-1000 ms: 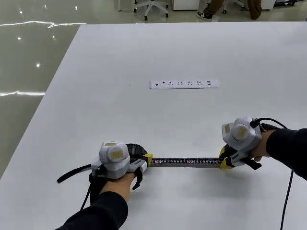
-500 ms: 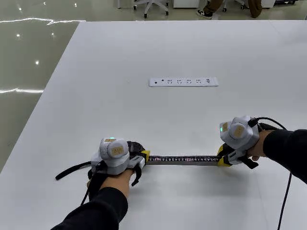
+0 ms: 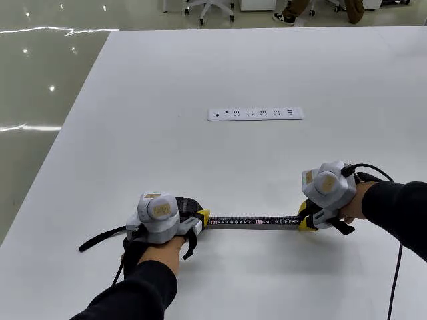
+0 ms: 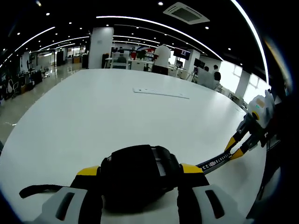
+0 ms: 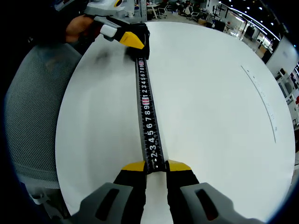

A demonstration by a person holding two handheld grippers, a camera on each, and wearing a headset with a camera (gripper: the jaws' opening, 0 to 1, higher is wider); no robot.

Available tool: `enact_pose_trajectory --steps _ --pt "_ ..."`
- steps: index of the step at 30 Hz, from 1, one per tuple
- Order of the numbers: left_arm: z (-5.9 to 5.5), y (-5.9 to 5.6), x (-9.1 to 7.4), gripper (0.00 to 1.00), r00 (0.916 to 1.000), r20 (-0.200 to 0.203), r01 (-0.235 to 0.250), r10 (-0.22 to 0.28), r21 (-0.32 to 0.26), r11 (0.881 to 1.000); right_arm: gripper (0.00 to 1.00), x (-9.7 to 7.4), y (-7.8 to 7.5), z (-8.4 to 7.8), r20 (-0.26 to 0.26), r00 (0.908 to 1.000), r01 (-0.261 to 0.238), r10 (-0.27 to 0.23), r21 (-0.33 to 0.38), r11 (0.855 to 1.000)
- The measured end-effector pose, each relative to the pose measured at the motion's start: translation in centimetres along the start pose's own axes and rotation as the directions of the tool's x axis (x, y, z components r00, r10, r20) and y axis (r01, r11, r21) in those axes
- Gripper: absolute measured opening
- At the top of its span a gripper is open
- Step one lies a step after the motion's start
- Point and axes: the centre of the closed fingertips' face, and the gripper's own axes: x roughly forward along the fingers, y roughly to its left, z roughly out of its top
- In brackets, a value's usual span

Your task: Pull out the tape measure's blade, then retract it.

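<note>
- Tape measure case (image 3: pixel 189 207): near the table's (image 3: pixel 267 67) front edge, clamped between the left gripper's (image 4: pixel 140 169) jaws.
- Blade (image 5: pixel 145 102): drawn out, flat along the table, numbers up.
- Right gripper (image 5: pixel 154 165): jaws pinching the blade's tip.
- Power strip (image 3: pixel 256 114): farther out, well apart.

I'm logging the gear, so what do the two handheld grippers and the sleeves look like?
Left gripper and right gripper share rounded light grey housings, black jaws, yellow tips. A black cable trails from the right one. Both sleeves are black.
</note>
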Motion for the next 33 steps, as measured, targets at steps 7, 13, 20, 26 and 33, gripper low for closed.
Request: enact_pose_trajectory --steps 7,13,20,26,33 --pt "0.0 0.0 0.0 0.61 1.0000 -0.006 0.003 -0.003 -0.002 1.000 0.12 0.3 0.1 0.5 0.009 1.0000 0.002 -0.002 0.023 1.000" --pt "0.0 0.0 0.1 0.61 1.0000 -0.007 0.004 -0.004 -0.004 1.000 0.12 0.4 0.0 0.9 -0.007 1.0000 0.003 -0.003 0.013 1.000" --pt "0.0 0.0 0.1 0.61 1.0000 -0.007 0.005 -0.005 -0.003 1.000 0.12 0.6 0.1 1.4 -0.020 0.9997 0.015 -0.015 0.015 1.000" --pt "0.0 0.0 0.1 0.61 0.9999 -0.012 0.007 -0.007 -0.002 1.000 0.12 0.8 0.0 1.7 -0.016 0.9998 0.013 -0.012 0.024 1.000" --pt "-0.1 -0.1 0.1 0.61 0.9998 -0.015 0.010 -0.011 -0.015 1.000 0.12 1.0 0.0 2.2 -0.004 0.9999 0.015 -0.015 0.038 0.999"
